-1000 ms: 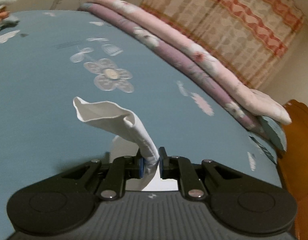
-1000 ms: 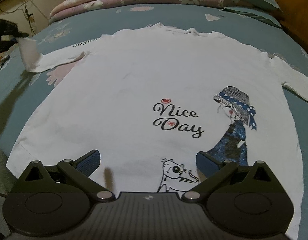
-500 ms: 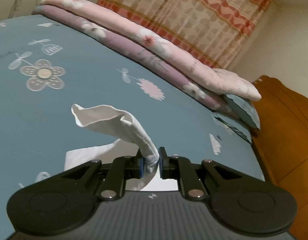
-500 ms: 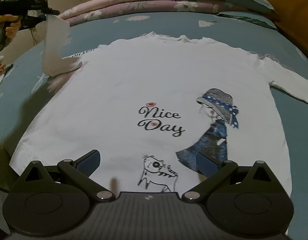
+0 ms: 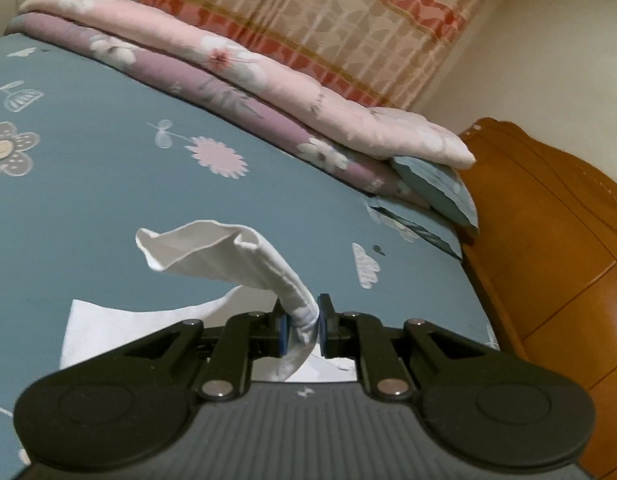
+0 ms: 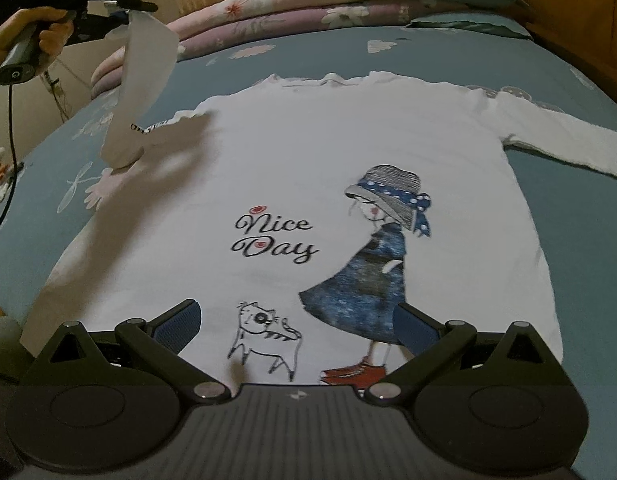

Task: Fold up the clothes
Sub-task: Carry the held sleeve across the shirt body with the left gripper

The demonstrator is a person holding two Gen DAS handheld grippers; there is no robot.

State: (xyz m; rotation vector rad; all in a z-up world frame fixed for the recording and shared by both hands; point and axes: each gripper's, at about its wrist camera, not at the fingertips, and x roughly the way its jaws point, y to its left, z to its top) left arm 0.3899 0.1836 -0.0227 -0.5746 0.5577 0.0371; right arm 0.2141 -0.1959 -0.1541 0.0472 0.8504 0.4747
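Shirt (image 6: 308, 168) lies flat on our bed (image 6: 588, 240); our left hand-held gripper (image 5: 300, 322) pinches its sleeve (image 5: 228, 252) aloft, our right hand-held gripper (image 6: 296, 324) hovers wide.

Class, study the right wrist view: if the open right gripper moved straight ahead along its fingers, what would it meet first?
Most likely the white long-sleeved shirt spread flat on the blue floral bedsheet. The right gripper points over its printed front, near the cat drawing. Height above the cloth is unclear, so this is a judgement.
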